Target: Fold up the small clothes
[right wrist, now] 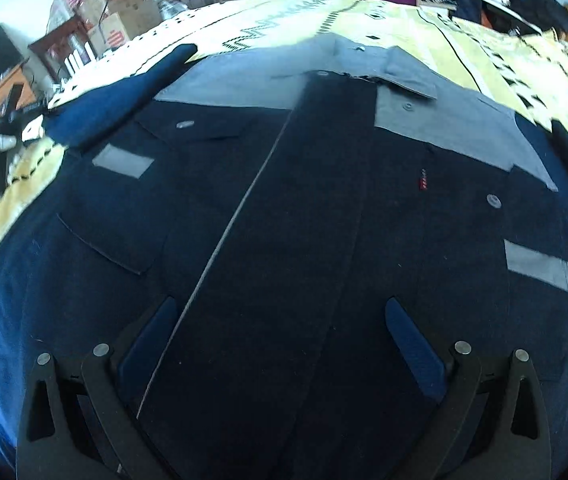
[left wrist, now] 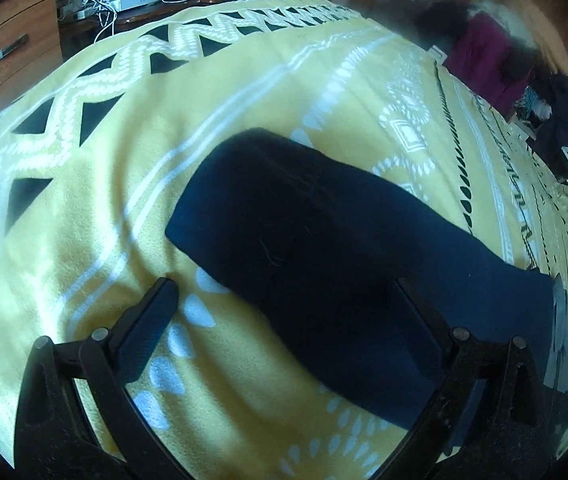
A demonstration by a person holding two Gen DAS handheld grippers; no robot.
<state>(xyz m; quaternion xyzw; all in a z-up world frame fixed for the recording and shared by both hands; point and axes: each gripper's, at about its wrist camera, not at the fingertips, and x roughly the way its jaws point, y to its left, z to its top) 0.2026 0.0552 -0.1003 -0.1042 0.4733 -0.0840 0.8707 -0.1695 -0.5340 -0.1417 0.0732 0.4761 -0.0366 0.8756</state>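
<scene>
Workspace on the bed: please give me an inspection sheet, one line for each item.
Surface: yellow patterned blanket on a bed.
Job's things: dark blue shirt with grey collar, laid flat, front up; one sleeve stretched out sideways.
Clutter: purple garment and dark clothes at the far edge.
Grippers: left gripper open above the sleeve; right gripper open above the shirt front.
Cables: white cables on a side table.
Surroundings: wooden drawers, cardboard boxes.

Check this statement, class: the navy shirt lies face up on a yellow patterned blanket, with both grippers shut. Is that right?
Not quite. Both grippers are open: the left gripper spreads over the sleeve in the left wrist view, the right gripper over the navy shirt. The yellow patterned blanket is right.
</scene>
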